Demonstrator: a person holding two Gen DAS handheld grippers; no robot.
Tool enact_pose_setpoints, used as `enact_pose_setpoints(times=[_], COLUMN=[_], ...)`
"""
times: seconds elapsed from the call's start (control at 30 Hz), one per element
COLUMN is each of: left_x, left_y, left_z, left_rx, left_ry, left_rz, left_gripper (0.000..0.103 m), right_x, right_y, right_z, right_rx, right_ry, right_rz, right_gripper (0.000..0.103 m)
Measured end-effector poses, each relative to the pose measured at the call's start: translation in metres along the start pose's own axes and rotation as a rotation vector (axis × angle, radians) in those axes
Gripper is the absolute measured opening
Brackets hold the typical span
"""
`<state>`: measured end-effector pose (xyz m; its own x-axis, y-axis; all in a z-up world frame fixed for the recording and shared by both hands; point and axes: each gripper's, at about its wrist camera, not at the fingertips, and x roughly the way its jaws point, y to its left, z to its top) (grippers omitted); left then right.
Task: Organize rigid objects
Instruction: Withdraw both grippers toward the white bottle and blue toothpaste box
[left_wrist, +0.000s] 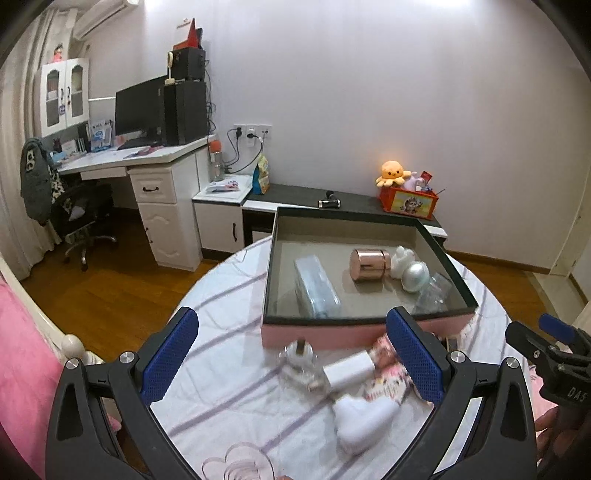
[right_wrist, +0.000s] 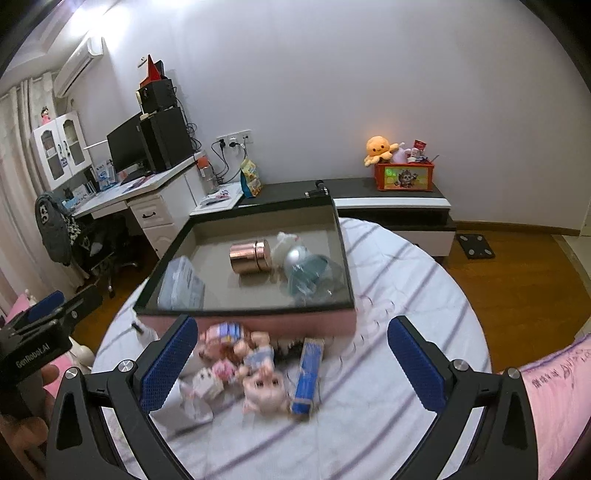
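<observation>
Box: a shallow pink box (left_wrist: 317, 334) with a dark rim sits on a round tabletop (left_wrist: 229, 295) covered in a white cloth with purple stripes.
Inside the box: a rose-gold cylinder (left_wrist: 370, 264) lies on its side near the middle; a clear plastic case (left_wrist: 317, 286) lies to its left; a white figurine (left_wrist: 402, 261), a silver egg shape (left_wrist: 415, 277) and a clear plastic piece (left_wrist: 434, 293) cluster at the right.
Outside the box, left wrist view: a small glass bottle (left_wrist: 301, 363), a white charger block (left_wrist: 351, 371), a pink printed card (left_wrist: 384, 380) and a white plug-shaped item (left_wrist: 364, 419) lie close together in front of the box.
Outside the box, right wrist view: small dolls (right_wrist: 255, 363), a white cube toy (right_wrist: 207, 382) and a blue carton (right_wrist: 309, 374) lie just in front of the box; all are blurred.
Left claw (left_wrist: 291, 354): wide open, holding nothing, hovering over the bottle and charger.
Right claw (right_wrist: 291, 360): wide open, holding nothing, hovering over the dolls and carton.
Background: a white desk (left_wrist: 147, 158) with a monitor (left_wrist: 138, 107), and a low cabinet (left_wrist: 303, 195) carrying an orange plush octopus (left_wrist: 393, 171).
</observation>
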<state>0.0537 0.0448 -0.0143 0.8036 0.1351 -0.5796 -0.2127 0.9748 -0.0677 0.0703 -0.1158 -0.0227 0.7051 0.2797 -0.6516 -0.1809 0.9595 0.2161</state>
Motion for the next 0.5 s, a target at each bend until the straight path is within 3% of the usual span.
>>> enact_pose_setpoints(times=[0.5], left_x=[-0.042], left_y=[-0.001], left_z=[-0.029], left_rx=[0.015], left_ry=[-0.019], left_rz=[0.006], left_gripper=[0.103], right_x=[-0.037], right_y=[0.005], right_z=[-0.03], right_rx=[-0.025], right_ry=[-0.008], right_rz=[-0.014], right_gripper=[0.103])
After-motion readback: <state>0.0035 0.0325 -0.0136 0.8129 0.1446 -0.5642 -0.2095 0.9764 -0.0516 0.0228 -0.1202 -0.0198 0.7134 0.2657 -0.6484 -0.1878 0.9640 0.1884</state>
